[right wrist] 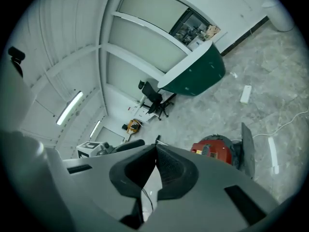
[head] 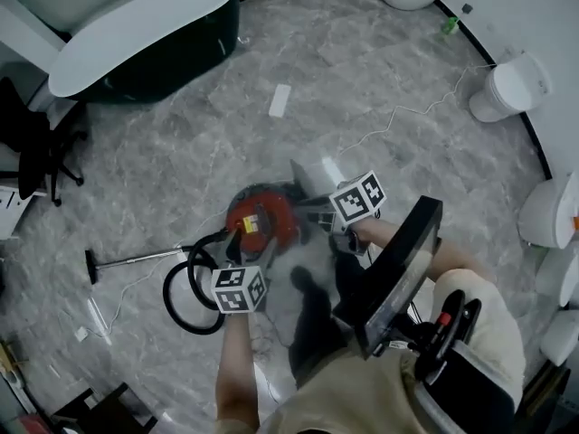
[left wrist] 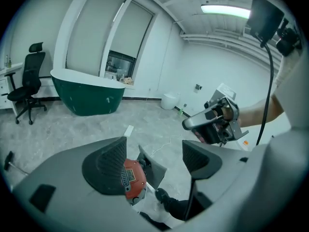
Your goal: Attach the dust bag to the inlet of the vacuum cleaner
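Observation:
The red vacuum cleaner (head: 262,220) sits on the grey floor with its grey lid (head: 312,177) tipped up and its black hose (head: 192,289) looping at the left. Both grippers hang well above it. My left gripper (left wrist: 154,154) is open with nothing between its pads, and the vacuum cleaner (left wrist: 133,179) shows through the gap. The left gripper's marker cube (head: 240,289) is just below the vacuum in the head view. My right gripper (right wrist: 155,167) is shut, pads together with nothing in them; its cube (head: 358,197) is to the vacuum's right. I cannot pick out the dust bag.
A dark green bathtub (head: 145,34) stands at the back left, with a black office chair (head: 36,152) beside it. Toilets (head: 511,89) line the right wall. A vacuum wand (head: 136,260), a white cable (head: 398,116) and a white flat piece (head: 280,99) lie on the floor.

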`<state>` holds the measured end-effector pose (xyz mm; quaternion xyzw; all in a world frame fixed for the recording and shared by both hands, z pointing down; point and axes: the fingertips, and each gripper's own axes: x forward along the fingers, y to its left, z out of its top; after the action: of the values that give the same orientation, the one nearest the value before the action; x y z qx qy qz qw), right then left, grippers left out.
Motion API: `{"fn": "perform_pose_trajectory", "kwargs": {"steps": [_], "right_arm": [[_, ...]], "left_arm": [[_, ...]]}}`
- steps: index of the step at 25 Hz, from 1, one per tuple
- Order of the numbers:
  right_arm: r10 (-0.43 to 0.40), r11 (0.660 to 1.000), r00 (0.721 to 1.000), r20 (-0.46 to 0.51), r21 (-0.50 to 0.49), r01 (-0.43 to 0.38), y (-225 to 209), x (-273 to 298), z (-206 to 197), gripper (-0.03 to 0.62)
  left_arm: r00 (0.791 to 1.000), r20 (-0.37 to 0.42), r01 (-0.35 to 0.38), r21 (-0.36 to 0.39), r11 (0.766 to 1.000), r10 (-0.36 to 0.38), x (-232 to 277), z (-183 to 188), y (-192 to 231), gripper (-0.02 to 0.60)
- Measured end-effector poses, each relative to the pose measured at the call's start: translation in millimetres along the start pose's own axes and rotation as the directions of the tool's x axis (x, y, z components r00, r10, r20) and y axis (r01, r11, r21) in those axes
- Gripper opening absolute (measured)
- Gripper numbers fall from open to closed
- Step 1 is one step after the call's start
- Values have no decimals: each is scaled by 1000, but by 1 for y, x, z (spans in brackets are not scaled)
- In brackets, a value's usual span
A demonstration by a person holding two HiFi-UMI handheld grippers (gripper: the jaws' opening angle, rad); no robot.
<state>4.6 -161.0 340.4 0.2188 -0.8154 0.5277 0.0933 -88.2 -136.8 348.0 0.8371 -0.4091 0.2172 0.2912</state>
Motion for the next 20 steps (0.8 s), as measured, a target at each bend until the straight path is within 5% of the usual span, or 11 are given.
{"fn": "perform_pose_trajectory", "kwargs": {"steps": [4, 5, 7, 8, 11, 20], "right_arm": [[103, 994, 994, 25, -48, -102, 65, -20, 1, 17], [130, 990, 991, 26, -62, -128, 80, -25, 1, 18], [176, 981, 984, 31, -88, -173, 107, -38, 2, 18], [195, 977, 980, 39, -98, -191, 119, -46, 2, 18], [236, 967, 968, 84, -115, -225, 146, -76, 2, 18], [293, 943, 942, 161, -214, -256, 175, -186, -19, 17]], "left_arm": [[997, 55, 62, -40, 997, -59, -37, 17, -32, 349], [995, 75, 62, -54, 997, -58, -49, 20, -40, 290], [993, 113, 50, -72, 996, -42, -70, 22, -53, 30], [991, 124, 59, -80, 995, -49, -79, 22, -61, -5], [986, 151, 94, -115, 989, -76, -104, 27, -86, -8], [962, 271, 7, -82, 997, 16, -143, 70, -188, -8]]}}
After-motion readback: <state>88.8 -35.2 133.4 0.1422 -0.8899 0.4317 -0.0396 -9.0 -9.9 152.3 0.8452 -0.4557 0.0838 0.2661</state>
